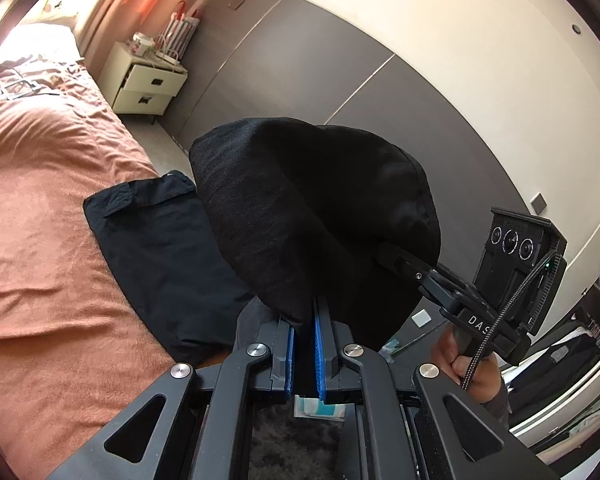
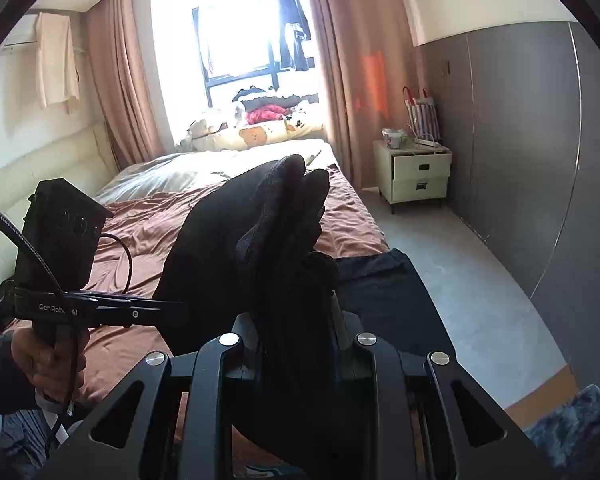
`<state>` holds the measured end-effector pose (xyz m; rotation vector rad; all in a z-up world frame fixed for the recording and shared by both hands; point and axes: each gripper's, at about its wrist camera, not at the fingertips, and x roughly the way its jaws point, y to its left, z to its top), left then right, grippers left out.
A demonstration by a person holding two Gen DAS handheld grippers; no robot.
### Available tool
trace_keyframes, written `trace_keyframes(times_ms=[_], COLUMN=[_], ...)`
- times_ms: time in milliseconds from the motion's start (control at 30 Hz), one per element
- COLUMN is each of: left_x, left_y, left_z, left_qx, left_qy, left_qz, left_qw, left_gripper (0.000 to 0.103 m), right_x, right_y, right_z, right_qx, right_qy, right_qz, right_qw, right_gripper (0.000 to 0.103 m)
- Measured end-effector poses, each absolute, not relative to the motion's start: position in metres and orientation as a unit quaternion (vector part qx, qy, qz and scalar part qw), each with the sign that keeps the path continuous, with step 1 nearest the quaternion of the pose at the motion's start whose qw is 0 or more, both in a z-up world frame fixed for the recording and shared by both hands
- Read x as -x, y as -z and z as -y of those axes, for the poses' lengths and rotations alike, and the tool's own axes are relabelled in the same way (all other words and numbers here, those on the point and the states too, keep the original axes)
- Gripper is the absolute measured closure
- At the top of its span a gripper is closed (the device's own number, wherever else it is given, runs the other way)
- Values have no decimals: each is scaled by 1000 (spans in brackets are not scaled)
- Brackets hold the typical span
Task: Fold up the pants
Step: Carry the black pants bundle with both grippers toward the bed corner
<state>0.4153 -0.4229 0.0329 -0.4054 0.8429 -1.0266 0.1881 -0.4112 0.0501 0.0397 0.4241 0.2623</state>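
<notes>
Black knitted cloth pants (image 1: pixel 300 216): matt, fine ribbed weave, soft bulges. Terracotta bed cover (image 1: pixel 40 184), left of frame: matt cloth, creased, slightly napped. Left hand-held gripper (image 1: pixel 304 320): matt black plastic arms, shiny round metal rivets, ridged blue rubber pads. Cream bedside cabinet (image 2: pixel 418 176): smooth semi-gloss. Grey wall panels (image 2: pixel 520 128), right of frame: smooth satin. Pink curtains (image 2: pixel 352 40): matt cloth folds.

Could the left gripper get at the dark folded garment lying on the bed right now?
Probably not as things stand. The left gripper is shut on the black pants, which the right gripper also clamps, so its jaws are taken. The folded garment itself lies uncovered on the bed.
</notes>
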Motion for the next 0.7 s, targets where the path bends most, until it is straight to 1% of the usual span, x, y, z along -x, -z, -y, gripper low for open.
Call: trace_keyframes(times_ms=[367, 700], left_x=[-478, -528], left_y=[20, 45], left_z=[441, 451], left_qx=[217, 229], left_qy=[464, 457], left_qz=[-417, -422], left_qw=[751, 749], left_gripper=[95, 95], right_x=[-220, -254], right_y=[-29, -38], right_z=[396, 408], right_qx=[-34, -27], right_qy=[-112, -98], right_qz=[-242, -272], right_qw=[963, 957], right_gripper=[83, 83])
